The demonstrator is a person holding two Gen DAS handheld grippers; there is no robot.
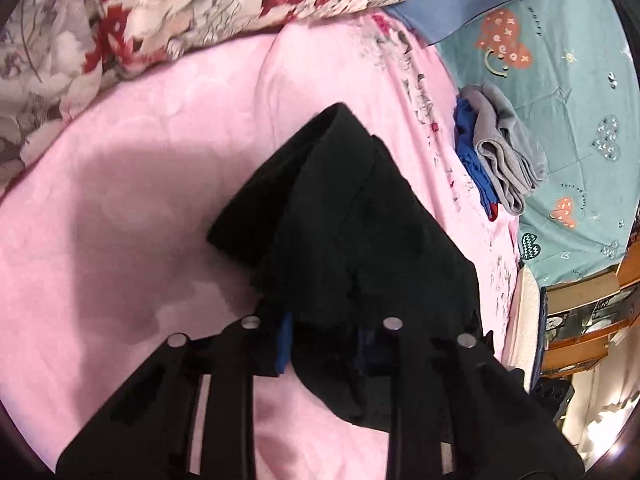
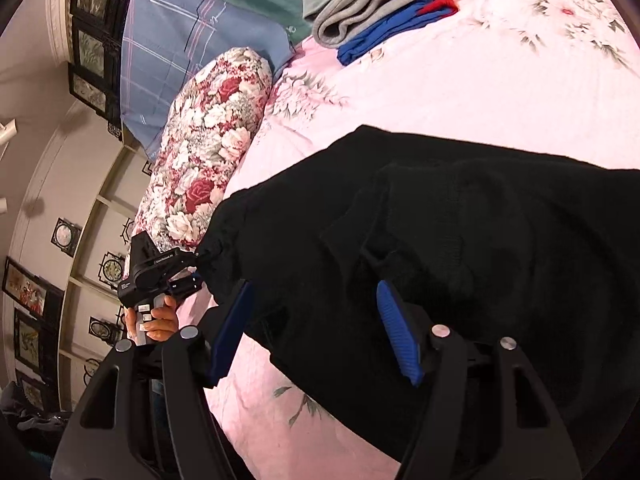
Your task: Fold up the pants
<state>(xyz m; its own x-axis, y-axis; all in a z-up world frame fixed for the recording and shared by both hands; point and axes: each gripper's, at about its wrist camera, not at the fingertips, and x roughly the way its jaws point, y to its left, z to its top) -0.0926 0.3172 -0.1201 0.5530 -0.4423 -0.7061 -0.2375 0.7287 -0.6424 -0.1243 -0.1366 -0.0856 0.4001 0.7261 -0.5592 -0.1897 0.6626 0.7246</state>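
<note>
The black pants (image 1: pixel 340 216) lie bunched on a pink bedspread (image 1: pixel 140 200). In the left wrist view my left gripper (image 1: pixel 324 344) holds a fold of the pants between its blue pads, lifted off the bed. In the right wrist view the pants (image 2: pixel 460 240) spread across the bed, and my right gripper (image 2: pixel 316 332) is open, its blue fingers (image 2: pixel 396 336) apart over the near edge of the cloth. The left gripper (image 2: pixel 188 276) also shows there, held by a hand and pinching a corner of the pants.
A floral rolled quilt (image 2: pixel 204 152) lies along the far side of the bed. A folded grey and blue clothes pile (image 1: pixel 496 152) sits at the edge of a teal sheet (image 1: pixel 568 80). A blue checked pillow (image 2: pixel 172 40) lies beyond. Wooden furniture (image 1: pixel 592 320) stands past the bed edge.
</note>
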